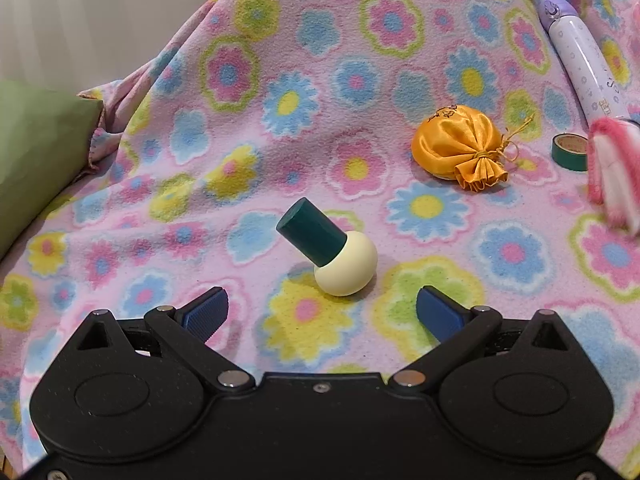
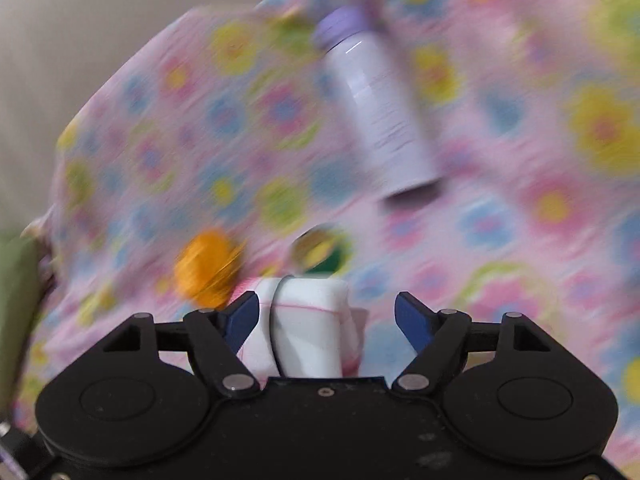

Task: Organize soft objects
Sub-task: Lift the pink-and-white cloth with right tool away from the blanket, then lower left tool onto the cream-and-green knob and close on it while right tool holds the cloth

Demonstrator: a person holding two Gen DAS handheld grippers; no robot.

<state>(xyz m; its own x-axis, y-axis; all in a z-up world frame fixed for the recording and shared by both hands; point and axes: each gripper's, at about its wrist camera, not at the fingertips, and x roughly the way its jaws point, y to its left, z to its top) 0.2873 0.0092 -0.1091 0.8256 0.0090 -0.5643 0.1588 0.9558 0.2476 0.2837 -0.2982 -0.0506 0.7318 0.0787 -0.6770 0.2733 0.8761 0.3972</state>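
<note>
A cream ball with a dark green cylinder stuck in it (image 1: 332,252) lies tilted on the flowered blanket (image 1: 280,80), just ahead of my left gripper (image 1: 322,294), which is open and apart from it. An orange satin pouch (image 1: 460,148) sits further right. In the blurred right wrist view, a white, pink-edged soft bundle (image 2: 304,320) sits between the fingers of my right gripper (image 2: 326,304). The left pad (image 2: 244,316) touches it and the right pad stands off with a gap, so the gripper is open. In the left wrist view the bundle shows as a pink-and-white fluffy thing (image 1: 612,168).
A lilac bottle (image 1: 580,56) (image 2: 376,108) lies on the blanket at the back right. A green tape roll (image 1: 570,152) (image 2: 324,250) sits beside the fluffy bundle. A green cushion (image 1: 36,152) is at the left edge, with a pale sofa back behind.
</note>
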